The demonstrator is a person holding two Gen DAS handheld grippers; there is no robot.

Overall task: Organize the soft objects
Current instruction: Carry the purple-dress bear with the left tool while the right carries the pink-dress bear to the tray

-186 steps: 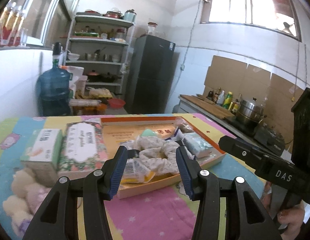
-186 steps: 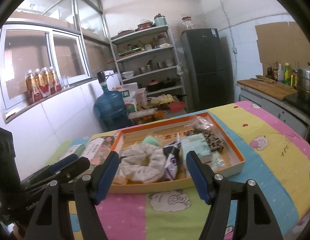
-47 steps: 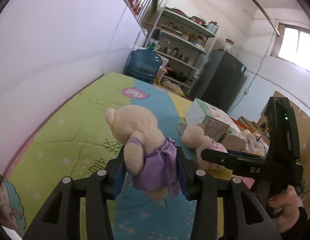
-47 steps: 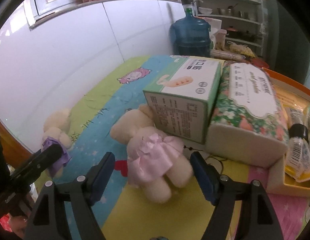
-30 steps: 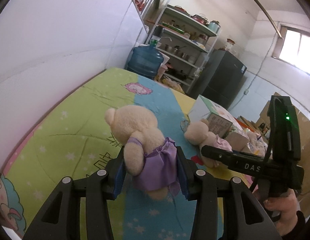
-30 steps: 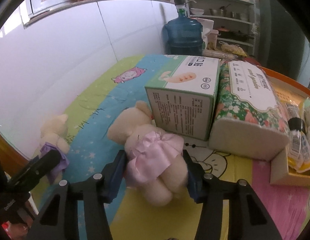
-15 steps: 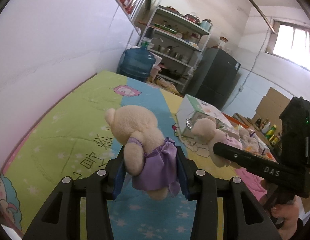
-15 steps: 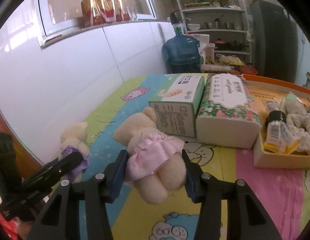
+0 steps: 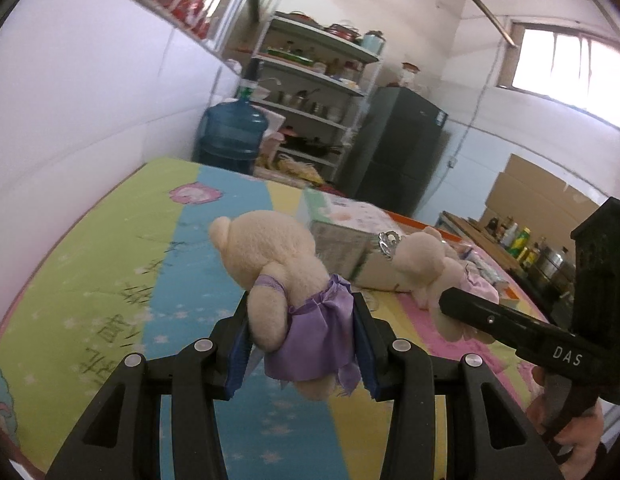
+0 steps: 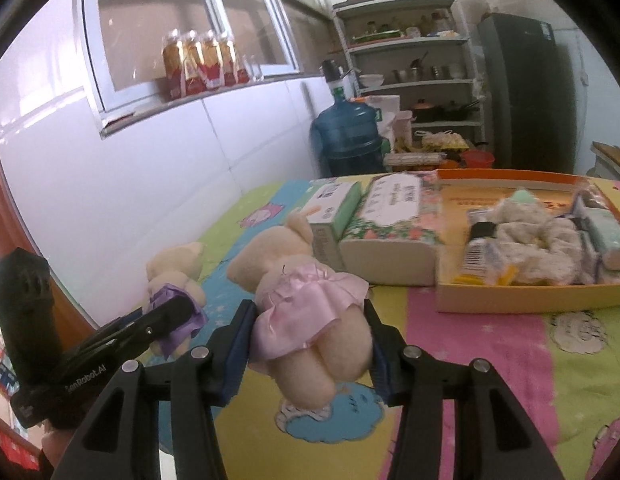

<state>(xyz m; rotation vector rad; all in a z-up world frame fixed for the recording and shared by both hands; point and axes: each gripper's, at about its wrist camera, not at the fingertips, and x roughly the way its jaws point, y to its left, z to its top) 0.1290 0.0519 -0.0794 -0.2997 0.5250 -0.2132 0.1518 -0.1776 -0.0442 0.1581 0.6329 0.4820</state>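
My left gripper [image 9: 300, 340] is shut on a cream teddy bear in a purple dress [image 9: 286, 284] and holds it above the colourful tablecloth [image 9: 110, 280]. My right gripper [image 10: 310, 344] is shut on a cream teddy bear in a pink dress [image 10: 306, 300], lifted off the cloth. The pink-dress bear [image 9: 433, 268] also shows in the left wrist view, held in the right gripper [image 9: 461, 304]. The purple-dress bear [image 10: 174, 276] shows in the right wrist view, held in the left gripper [image 10: 166, 312].
A green tissue box [image 10: 333, 208] and a floral tissue pack [image 10: 389, 216] lie side by side on the cloth. An orange tray [image 10: 509, 296] to their right holds a cream scrunchie [image 10: 525, 224], a small bottle [image 10: 481, 248] and packets. A white wall runs along the left.
Both grippers have risen and swung right, each with its bear. The pink-dress bear has come off the cloth and away from the tissue box; the tray has come into the right wrist view.
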